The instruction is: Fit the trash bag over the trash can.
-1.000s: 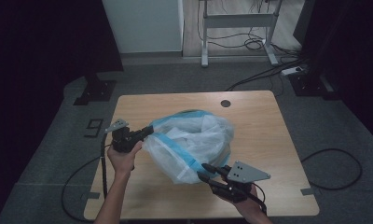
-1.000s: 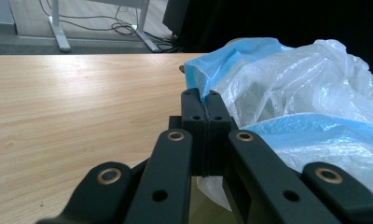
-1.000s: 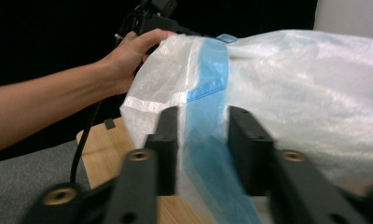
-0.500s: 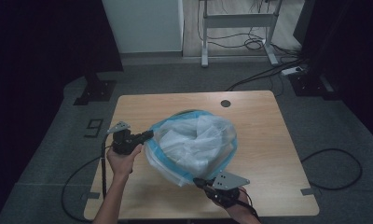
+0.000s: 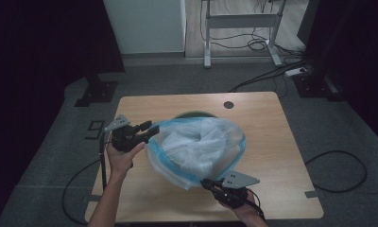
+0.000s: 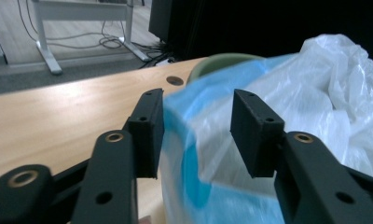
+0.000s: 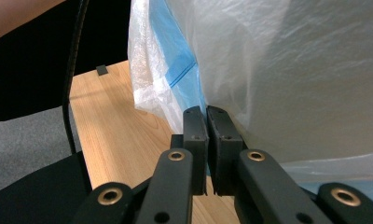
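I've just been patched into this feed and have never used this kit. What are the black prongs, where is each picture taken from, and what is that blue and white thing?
There is no robot arm here. A person stands at a wooden table and holds a hand tool with a two-jaw claw in each hand.

The wide picture comes from a fixed camera overhead; the person's arms come in from the bottom. The other two come from cameras riding on the tools, so the black prongs are each claw's own jaws.

The blue and white thing is a thin plastic bag, spread open over a green rim, perhaps a bin. The left claw is open, with its jaws either side of the bag's blue edge. The right claw is shut on the bag's near side.
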A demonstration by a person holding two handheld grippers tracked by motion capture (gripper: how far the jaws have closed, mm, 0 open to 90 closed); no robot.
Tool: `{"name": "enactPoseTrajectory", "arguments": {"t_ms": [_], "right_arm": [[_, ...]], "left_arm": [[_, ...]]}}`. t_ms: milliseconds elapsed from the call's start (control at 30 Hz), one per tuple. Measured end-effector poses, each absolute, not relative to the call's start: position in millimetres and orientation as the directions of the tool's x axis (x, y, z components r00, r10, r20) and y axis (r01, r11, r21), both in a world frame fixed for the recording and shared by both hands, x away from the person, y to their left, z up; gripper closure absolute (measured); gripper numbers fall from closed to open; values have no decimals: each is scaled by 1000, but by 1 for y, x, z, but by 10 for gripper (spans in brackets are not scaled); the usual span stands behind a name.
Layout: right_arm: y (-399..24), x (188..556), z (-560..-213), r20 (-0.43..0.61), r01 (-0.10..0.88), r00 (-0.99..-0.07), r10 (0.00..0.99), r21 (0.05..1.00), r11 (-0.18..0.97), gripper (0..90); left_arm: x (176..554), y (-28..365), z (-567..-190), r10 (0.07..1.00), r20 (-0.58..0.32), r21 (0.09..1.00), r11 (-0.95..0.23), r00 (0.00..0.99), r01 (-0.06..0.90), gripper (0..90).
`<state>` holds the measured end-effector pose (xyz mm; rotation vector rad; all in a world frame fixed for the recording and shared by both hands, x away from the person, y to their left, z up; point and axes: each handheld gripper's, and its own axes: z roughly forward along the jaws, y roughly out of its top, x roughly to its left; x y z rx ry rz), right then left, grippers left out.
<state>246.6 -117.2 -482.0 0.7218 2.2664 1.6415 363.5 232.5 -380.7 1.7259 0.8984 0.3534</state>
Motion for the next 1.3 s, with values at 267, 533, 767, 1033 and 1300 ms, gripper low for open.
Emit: {"name": "enactPoseTrajectory", "arguments": {"t_ms": [267, 533, 767, 1033, 1300], "right_arm": [[-121, 246, -484, 94, 248, -841, 532, 942, 227, 835], [-128, 241, -483, 76, 223, -843, 533, 950, 217, 755], [-142, 218, -433, -38, 76, -787, 616, 985, 157, 414], [-176, 275, -380, -85, 27, -677, 731, 990, 140, 384], [-186, 358, -378, 46, 165, -671, 740, 982, 89, 403]], "left_arm": [[395, 231, -389, 705, -273, 864, -120, 655, 489, 502], [400, 235, -405, 633, -351, 826, -138, 690, 546, 714], [392, 226, -403, 664, -280, 836, -186, 693, 516, 891], [387, 223, -398, 703, -228, 868, -167, 674, 468, 899], [389, 223, -398, 717, -216, 886, -141, 663, 441, 900]]}}
